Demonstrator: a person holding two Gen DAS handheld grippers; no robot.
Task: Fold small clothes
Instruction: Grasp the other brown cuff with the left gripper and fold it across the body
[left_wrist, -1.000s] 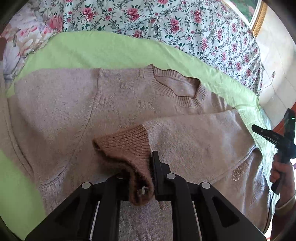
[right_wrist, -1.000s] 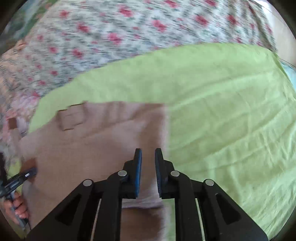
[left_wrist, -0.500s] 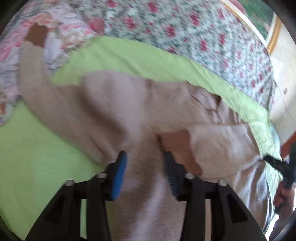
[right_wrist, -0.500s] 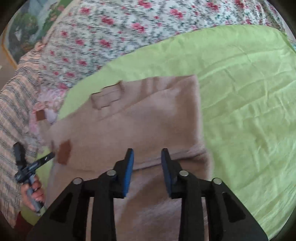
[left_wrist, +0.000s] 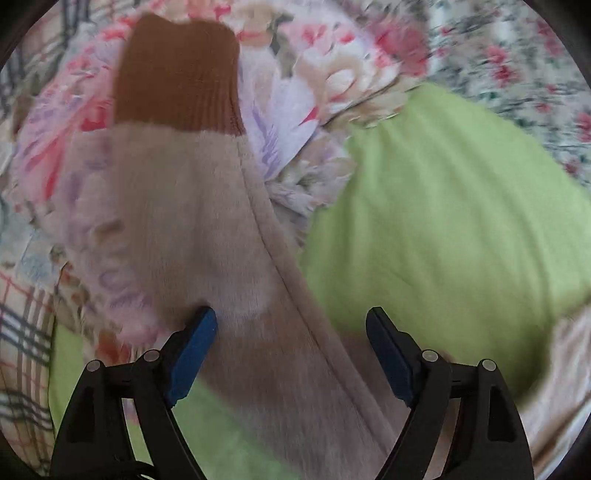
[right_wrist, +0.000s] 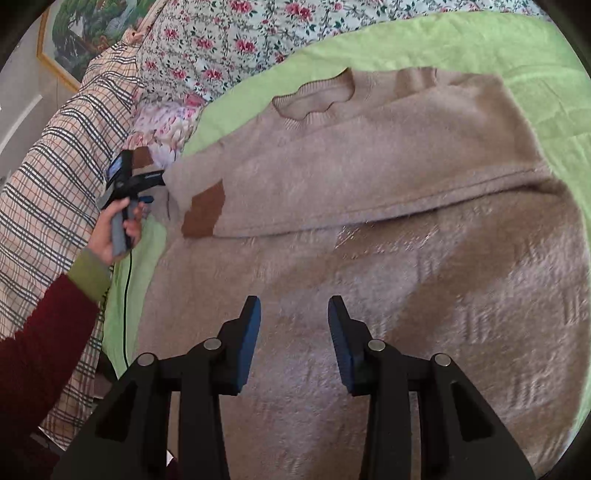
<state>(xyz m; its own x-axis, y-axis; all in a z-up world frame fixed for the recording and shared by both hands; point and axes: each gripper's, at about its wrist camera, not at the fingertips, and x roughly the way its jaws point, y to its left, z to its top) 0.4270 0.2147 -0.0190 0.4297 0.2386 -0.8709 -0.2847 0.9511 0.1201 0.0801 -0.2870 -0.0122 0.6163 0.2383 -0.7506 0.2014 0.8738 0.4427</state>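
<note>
A beige knit sweater (right_wrist: 369, 192) with brown ribbed cuffs lies flat on a green sheet (right_wrist: 461, 40). One sleeve is folded across its chest, with its brown cuff (right_wrist: 203, 214) near the left side. The other sleeve (left_wrist: 207, 236) stretches out sideways, its brown cuff (left_wrist: 177, 74) resting on floral bedding. My left gripper (left_wrist: 291, 325) is open above that sleeve, holding nothing; it also shows in the right wrist view (right_wrist: 133, 181). My right gripper (right_wrist: 293, 314) is open and empty over the sweater's lower body.
A floral quilt (right_wrist: 229, 40) lies beyond the green sheet. A plaid blanket (right_wrist: 55, 166) covers the bed's left side. A floral pillow (left_wrist: 314, 85) lies under the outstretched cuff. A framed picture (right_wrist: 85, 29) hangs at the upper left.
My left gripper let go of the folded sleeve's cuff, opened, and swung left to the outstretched sleeve. My right gripper opened wider and pulled back over the sweater's body.
</note>
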